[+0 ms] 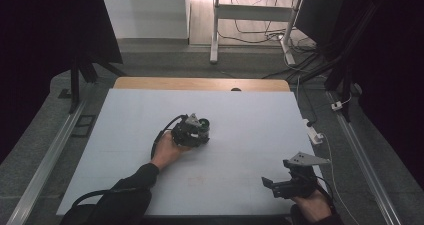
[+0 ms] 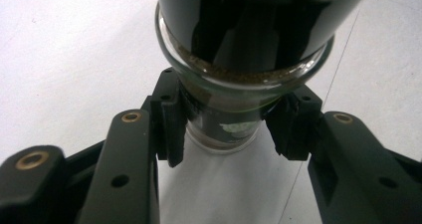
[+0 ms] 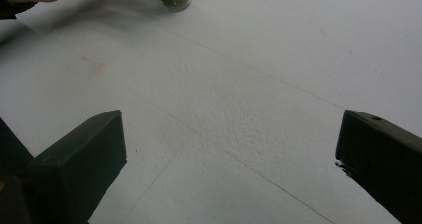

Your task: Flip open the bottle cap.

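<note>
Left hand (image 1: 167,152): reaches in from 7 o'clock of the table (image 1: 125,135), forearm angled toward 1 o'clock, sleeve dark.
Left gripper (image 1: 197,130): near table centre, its pads (image 2: 171,129) clamped on the glass base of a jar.
Glass jar (image 2: 239,50): dark-topped, brown grains inside, standing on the white table between the jaws.
Right hand (image 1: 312,205): rests at the table's 5 o'clock edge, wrist low.
Right gripper (image 1: 272,185): points toward 9 o'clock, jaws spread wide, nothing between them.

Held: glass jar (image 2: 234,84), dark cap, brown granules inside
Grip: left gripper (image 2: 231,129) pads clamp jar's body
Surface: white table (image 2: 64,50)
</note>
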The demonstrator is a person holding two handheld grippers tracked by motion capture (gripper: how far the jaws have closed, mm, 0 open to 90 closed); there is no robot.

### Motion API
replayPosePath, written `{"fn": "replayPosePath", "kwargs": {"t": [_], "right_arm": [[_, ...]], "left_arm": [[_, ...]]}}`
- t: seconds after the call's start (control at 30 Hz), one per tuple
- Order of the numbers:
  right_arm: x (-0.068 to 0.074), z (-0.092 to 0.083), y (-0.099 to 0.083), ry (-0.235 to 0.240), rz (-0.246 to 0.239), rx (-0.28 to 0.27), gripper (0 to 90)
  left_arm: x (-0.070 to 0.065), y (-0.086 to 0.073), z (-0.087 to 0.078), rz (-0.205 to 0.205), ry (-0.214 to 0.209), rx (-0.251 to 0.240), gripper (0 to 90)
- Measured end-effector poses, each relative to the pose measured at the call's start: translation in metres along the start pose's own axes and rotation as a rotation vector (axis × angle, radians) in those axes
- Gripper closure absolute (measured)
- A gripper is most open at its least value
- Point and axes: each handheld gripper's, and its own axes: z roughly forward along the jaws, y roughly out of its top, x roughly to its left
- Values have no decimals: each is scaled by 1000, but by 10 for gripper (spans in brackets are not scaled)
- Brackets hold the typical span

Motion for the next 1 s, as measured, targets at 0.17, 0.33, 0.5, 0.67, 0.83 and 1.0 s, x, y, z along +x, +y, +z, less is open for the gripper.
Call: {"fn": "replayPosePath", "kwargs": {"t": [0.17, 0.33, 0.5, 0.67, 0.83, 1.0], "right_arm": [[2, 1, 4, 42, -11, -9, 0], [7, 6, 9, 90, -22, -15, 0], [14, 12, 17, 99, -48, -12, 0], [19, 18, 25, 111, -80, -18, 0], [23, 24, 33, 118, -102, -32, 0], [25, 31, 41, 129, -111, -39, 0]], "left_arm": [[0, -1, 0, -2, -1, -4, 538], [0, -1, 0, -1, 1, -6, 537], [-1, -1, 0, -3, 4, -10, 537], [-1, -1, 0, -3, 6, -8, 537], [-1, -1, 0, -2, 7, -6, 538], [-1, -1, 0, -1, 7, -5, 538]]}}
